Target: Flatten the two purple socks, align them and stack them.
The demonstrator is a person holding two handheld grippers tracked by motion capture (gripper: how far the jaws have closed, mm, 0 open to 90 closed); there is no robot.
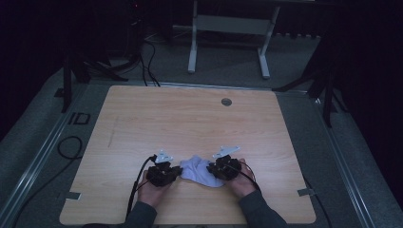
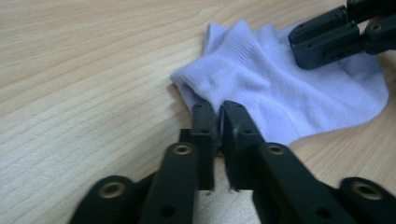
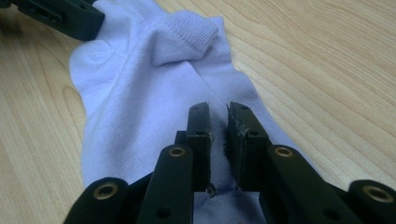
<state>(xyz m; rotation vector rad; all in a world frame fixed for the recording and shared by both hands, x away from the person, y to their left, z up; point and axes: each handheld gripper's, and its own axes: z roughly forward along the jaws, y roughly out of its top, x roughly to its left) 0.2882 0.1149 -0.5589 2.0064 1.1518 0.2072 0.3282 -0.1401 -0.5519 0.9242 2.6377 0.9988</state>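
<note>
— From the high view?
— Pale lavender sock (image 1: pixel 204 171), crumpled, near the front edge of the wooden table (image 1: pixel 190 118), between left gripper (image 1: pixel 177 172) and right gripper (image 1: pixel 212 168).
— Left gripper view?
— Ribbed cuff folded over; jaws almost together, tips at the sock's edge, grip unclear.
— Right gripper view?
— Smooth fabric creased; jaws slightly parted over the sock.
</note>
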